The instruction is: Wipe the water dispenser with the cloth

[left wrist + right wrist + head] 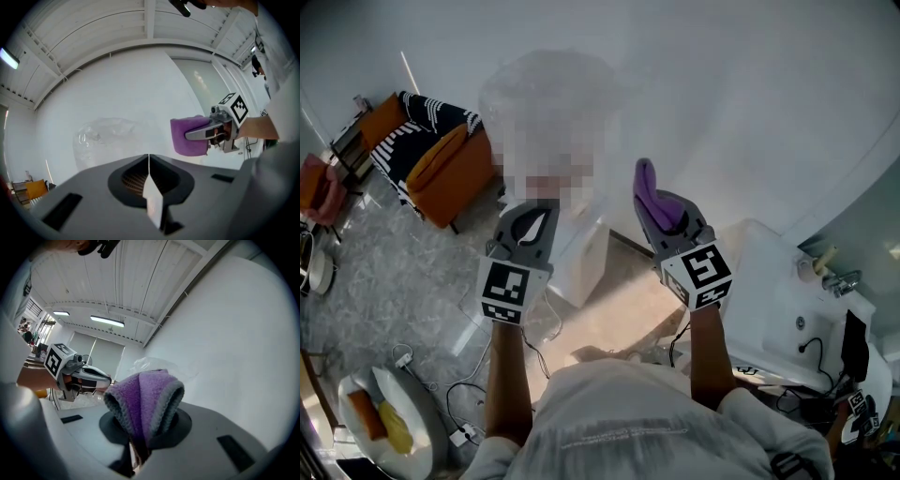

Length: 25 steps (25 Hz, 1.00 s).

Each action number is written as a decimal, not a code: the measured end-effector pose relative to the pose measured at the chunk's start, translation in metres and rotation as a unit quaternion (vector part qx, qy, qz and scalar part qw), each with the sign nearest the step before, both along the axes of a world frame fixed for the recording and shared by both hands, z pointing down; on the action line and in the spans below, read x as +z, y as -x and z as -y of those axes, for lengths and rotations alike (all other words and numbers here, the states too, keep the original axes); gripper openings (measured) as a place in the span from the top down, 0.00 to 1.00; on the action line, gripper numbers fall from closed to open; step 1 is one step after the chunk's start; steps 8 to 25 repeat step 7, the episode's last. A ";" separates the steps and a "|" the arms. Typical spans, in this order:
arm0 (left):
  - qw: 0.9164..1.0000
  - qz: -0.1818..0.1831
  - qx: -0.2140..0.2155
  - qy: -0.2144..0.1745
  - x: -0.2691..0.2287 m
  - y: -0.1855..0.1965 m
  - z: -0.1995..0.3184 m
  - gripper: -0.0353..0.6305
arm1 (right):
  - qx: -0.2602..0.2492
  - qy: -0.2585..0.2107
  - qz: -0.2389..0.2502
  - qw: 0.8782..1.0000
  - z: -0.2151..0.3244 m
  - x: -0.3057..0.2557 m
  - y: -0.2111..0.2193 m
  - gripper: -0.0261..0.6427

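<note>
While the white water dispenser (581, 261) is standing against the wall with its clear bottle (105, 140) on top, a person is holding both tongs up before it. The left tongs (542, 217) are sitting fully closed on nothing. The right tongs (667, 214) are clamping a folded purple cloth (647, 187) just right of the dispenser.

Purple cloth (143, 404), edged in grey. Matt grey on left claw (149, 161) and right claw (197, 134) alike, each cube (504, 291) patterned with black-and-white square markers. White water dispenser (581, 262), with a clear, colourless bottle (105, 140). Orange armchair (455, 173), its cushion (427, 122) striped black and white. Grey floor (403, 272), mottled with paler flecks. White wall (750, 94), white ceiling slats (117, 28), white shirt (647, 422).
</note>
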<state>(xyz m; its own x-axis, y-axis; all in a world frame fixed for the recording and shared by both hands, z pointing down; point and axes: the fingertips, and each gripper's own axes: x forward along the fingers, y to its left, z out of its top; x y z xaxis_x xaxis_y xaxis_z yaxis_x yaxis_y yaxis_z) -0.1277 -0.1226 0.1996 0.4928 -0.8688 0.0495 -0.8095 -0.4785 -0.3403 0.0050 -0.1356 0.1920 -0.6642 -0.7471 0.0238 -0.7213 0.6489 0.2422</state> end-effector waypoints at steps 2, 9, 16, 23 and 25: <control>1.000 -0.001 0.000 0.004 0.002 0.001 -0.002 0.92 | -0.006 0.003 0.001 1.000 -0.002 0.002 0.002 0.87; 1.000 -0.001 -0.001 0.009 0.004 0.006 -0.005 0.92 | -0.020 0.010 0.003 1.000 -0.005 0.004 0.008 0.87; 1.000 -0.001 -0.001 0.009 0.004 0.006 -0.005 0.92 | -0.020 0.010 0.003 1.000 -0.005 0.004 0.008 0.87; 1.000 -0.001 -0.001 0.009 0.004 0.006 -0.005 0.92 | -0.020 0.010 0.003 1.000 -0.005 0.004 0.008 0.87; 1.000 -0.001 -0.001 0.009 0.004 0.006 -0.005 0.92 | -0.020 0.010 0.003 1.000 -0.005 0.004 0.008 0.87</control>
